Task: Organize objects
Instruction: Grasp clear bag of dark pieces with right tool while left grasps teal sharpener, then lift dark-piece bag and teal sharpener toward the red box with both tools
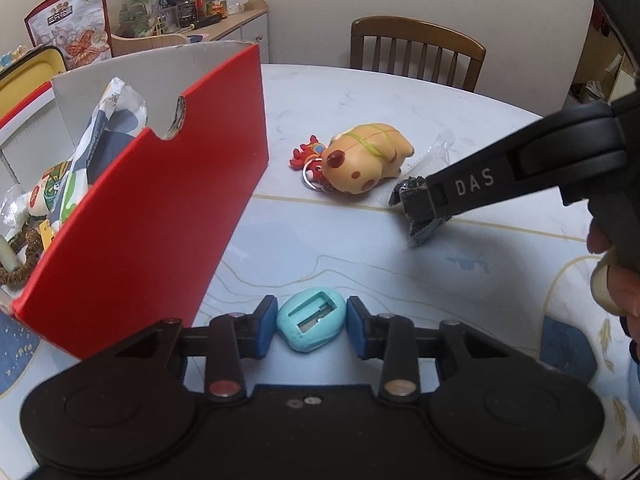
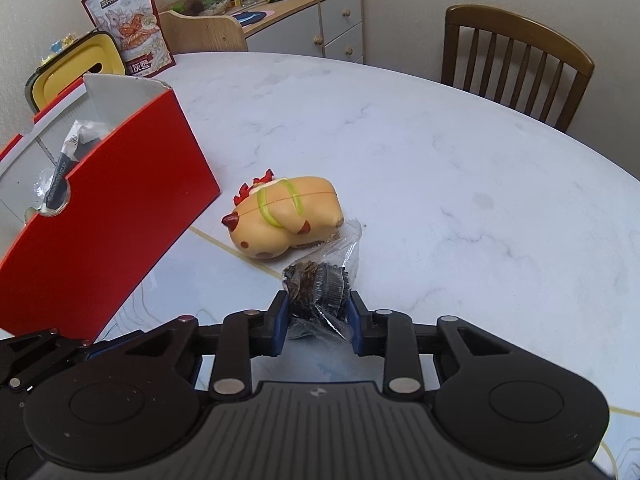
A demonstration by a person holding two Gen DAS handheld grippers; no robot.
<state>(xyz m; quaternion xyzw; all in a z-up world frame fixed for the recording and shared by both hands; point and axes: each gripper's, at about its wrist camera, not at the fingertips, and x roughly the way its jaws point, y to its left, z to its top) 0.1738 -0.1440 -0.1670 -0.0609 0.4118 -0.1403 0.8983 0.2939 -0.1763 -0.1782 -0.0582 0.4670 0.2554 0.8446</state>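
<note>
My left gripper (image 1: 311,327) has its blue pads against both sides of a light blue pencil sharpener (image 1: 311,323), low over the table beside the red box (image 1: 152,216). My right gripper (image 2: 318,320) is shut on a clear packet of dark pieces (image 2: 316,288); in the left wrist view that right gripper (image 1: 424,210) holds the packet (image 1: 412,190) just above the table. An orange spotted animal toy (image 2: 284,220) lies on its side between box and packet. A red keychain figure (image 1: 310,158) rests against the toy (image 1: 368,158).
The red box (image 2: 108,220) is open-topped and holds a patterned bag (image 1: 100,136) and several small items. A white marble table (image 2: 440,160) extends right. A wooden chair (image 2: 516,60) stands behind it, with a snack bag (image 2: 132,36) and a yellow container (image 2: 76,72) at the back left.
</note>
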